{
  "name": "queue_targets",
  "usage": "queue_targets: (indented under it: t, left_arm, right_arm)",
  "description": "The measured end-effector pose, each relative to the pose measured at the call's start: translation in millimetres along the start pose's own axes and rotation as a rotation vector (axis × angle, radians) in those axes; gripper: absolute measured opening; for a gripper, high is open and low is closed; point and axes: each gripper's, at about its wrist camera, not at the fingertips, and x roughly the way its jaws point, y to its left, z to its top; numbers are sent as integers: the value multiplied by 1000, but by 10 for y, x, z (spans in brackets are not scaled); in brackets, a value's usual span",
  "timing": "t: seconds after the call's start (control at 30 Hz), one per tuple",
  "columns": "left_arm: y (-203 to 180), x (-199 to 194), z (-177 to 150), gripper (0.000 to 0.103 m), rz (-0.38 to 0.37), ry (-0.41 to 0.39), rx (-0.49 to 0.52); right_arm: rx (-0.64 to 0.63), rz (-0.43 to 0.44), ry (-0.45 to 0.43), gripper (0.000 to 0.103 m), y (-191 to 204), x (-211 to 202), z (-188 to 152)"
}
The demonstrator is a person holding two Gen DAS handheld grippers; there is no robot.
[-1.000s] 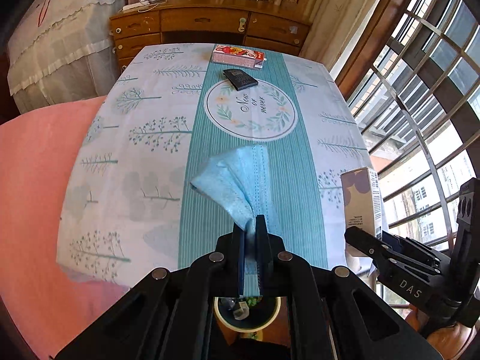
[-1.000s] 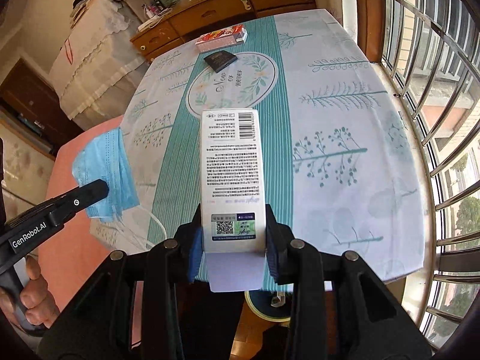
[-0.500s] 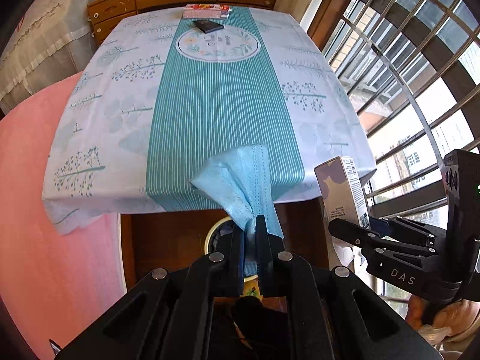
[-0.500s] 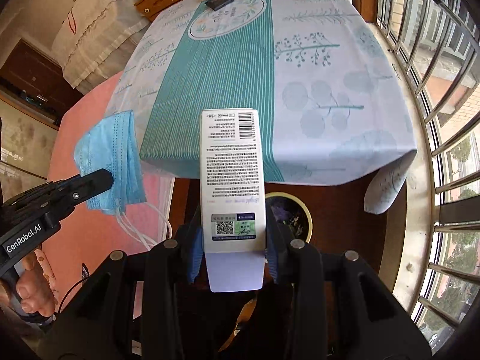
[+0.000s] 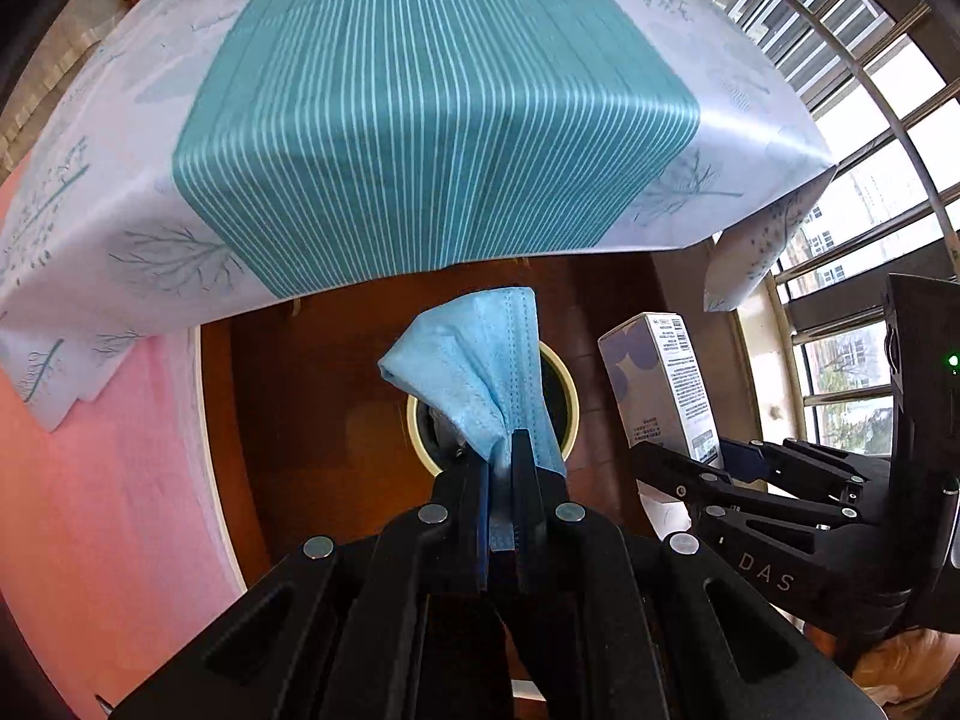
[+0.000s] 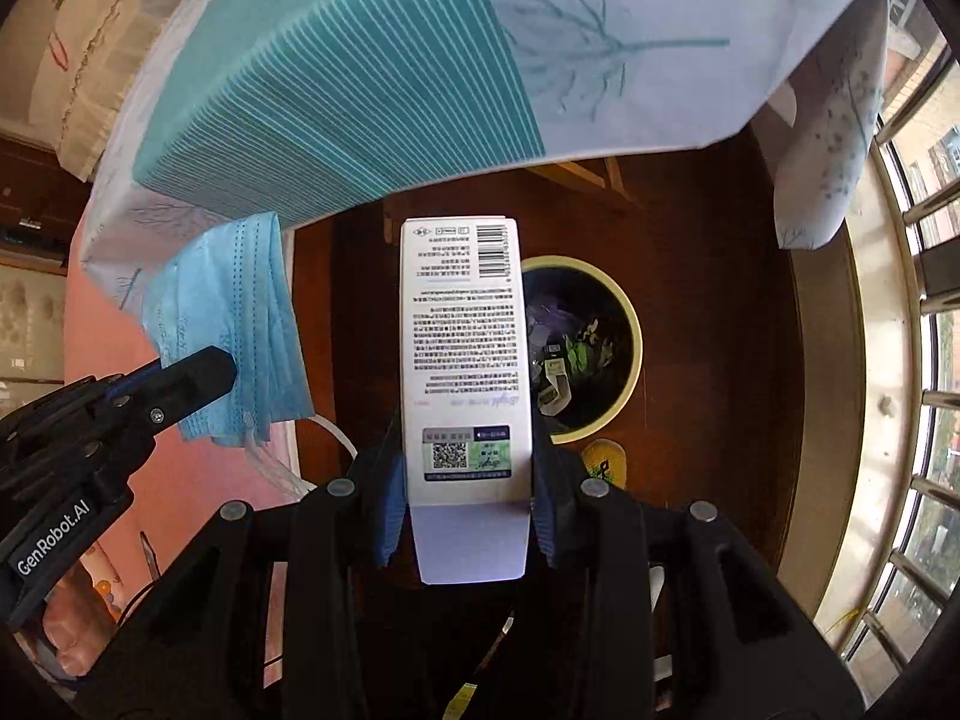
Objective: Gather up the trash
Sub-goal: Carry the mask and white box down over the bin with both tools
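Note:
My left gripper (image 5: pixel 501 450) is shut on a blue face mask (image 5: pixel 480 372); the mask hangs above a round yellow-rimmed trash bin (image 5: pixel 570 402) on the dark floor. My right gripper (image 6: pixel 465 468) is shut on a white printed carton (image 6: pixel 465 336), held upright just left of the same bin (image 6: pixel 624 312), which holds several scraps. The carton (image 5: pixel 660 384) and right gripper (image 5: pixel 708 468) also show at the right of the left wrist view. The mask (image 6: pixel 240 324) and left gripper (image 6: pixel 204 369) show at the left of the right wrist view.
The table's edge with a teal-striped white cloth (image 5: pixel 420 120) overhangs just beyond the bin. A pink surface (image 5: pixel 90 510) lies to the left. Barred windows (image 6: pixel 924 360) stand to the right. A small yellow object (image 6: pixel 606 459) lies by the bin.
Both grippers have come down from over the tabletop to below its edge, carrying the mask and the carton. The bin now lies right under them.

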Motion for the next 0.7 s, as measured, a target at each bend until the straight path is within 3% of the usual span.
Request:
queue_targets:
  t: [0.43,0.7]
  left_arm:
    - [288,1760,-197,6,-8,73,-35]
    - [380,2575,-240,7,23,84,-22]
  right_arm:
    - [93,-70,44,31,-633,1612,-164]
    - [105,-99,45,32,-906,2286,-51]
